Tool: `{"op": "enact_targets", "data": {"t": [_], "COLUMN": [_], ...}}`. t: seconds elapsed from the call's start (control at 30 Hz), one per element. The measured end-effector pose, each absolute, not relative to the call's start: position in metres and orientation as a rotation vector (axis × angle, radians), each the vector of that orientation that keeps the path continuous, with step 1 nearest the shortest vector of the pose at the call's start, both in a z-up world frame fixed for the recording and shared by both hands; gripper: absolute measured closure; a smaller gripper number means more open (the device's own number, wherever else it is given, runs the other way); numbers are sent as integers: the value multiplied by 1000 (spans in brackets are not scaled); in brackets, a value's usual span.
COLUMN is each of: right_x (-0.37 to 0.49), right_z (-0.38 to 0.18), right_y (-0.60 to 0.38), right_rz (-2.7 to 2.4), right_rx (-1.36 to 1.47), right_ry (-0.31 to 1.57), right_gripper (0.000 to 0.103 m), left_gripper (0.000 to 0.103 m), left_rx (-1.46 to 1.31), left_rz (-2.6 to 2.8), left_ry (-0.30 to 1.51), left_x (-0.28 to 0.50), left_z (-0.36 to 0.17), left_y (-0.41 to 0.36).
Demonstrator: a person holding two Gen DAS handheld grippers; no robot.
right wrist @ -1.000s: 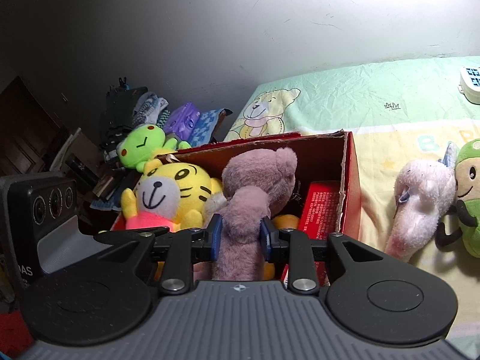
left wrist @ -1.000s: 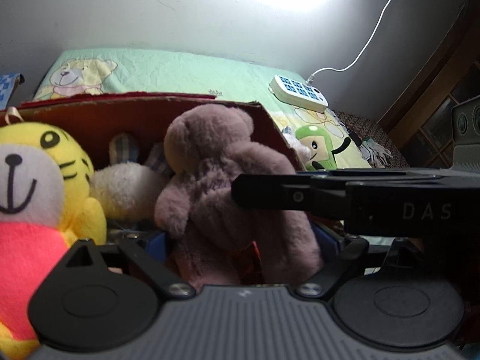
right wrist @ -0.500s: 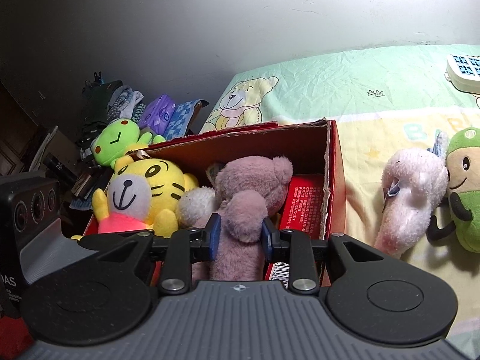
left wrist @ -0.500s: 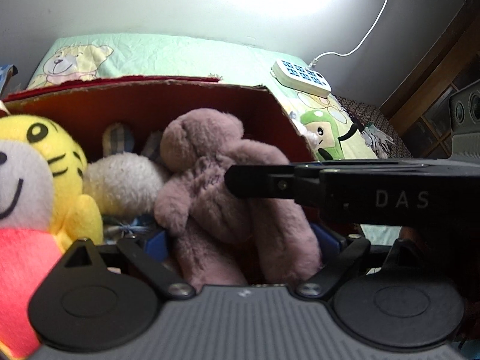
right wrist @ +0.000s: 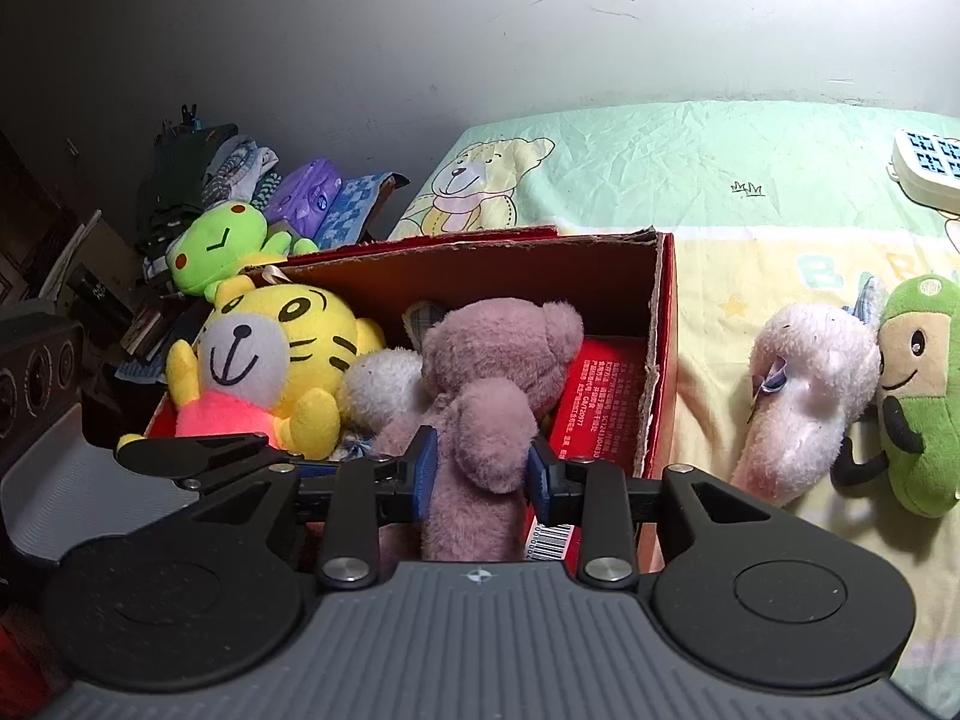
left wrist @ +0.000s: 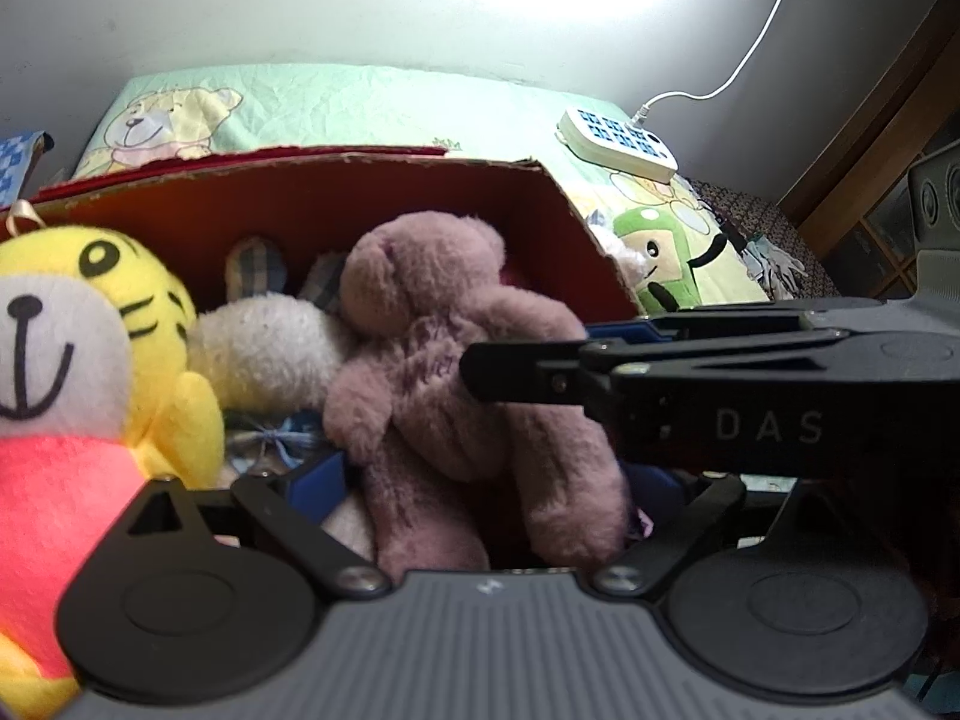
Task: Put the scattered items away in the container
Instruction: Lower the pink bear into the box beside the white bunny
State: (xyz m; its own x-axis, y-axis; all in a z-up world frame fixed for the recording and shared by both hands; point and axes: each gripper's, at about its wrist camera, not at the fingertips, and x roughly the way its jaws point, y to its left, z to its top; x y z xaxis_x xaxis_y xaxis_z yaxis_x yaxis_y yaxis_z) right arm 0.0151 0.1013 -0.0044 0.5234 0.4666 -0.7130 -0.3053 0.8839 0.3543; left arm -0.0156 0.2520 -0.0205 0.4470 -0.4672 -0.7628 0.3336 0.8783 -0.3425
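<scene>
Two claws let go of a purple teddy bear in a red box

The right claw (right wrist: 480, 474) has its blue pads on both sides of the purple teddy bear (right wrist: 498, 360); its jaws have just been opening, and I cannot tell if the pads press the fur. The left claw (left wrist: 480, 480) has just been opening too, and its blue pads stand apart from the bear's legs, so it is loose. The bear sits upright in the red box (right wrist: 663, 324), leaning on a white fluffy toy (right wrist: 384, 384). Next to that is a yellow tiger toy (right wrist: 270, 360) in a pink shirt. The box sits on the bed (right wrist: 750, 192). A pink-white plush (right wrist: 810, 396) and a green plush (right wrist: 924, 396) lie touching on the bed, outside the box. A green frog toy (right wrist: 216, 246) sits behind the box.
</scene>
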Motion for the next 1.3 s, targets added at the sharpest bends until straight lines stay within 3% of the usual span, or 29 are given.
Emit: {"op": "enact_targets", "data": {"t": [0.53, 0.9, 1.3], "right_x": [11, 7, 2], "right_z": [6, -3, -2], "right_y": [88, 88, 86], "right_rz": [454, 433, 429], "right_rx": [283, 260, 287], "right_ry": [855, 882, 872], "right_gripper": [66, 73, 73], "left_gripper": [6, 3, 3], "left_rx": [-113, -26, 45], "left_rz": [-418, -352, -318], "left_ry": [983, 1028, 1032], "left_x": [-14, -11, -13], "left_z": [-7, -12, -9], "left_y": [253, 238, 230]}}
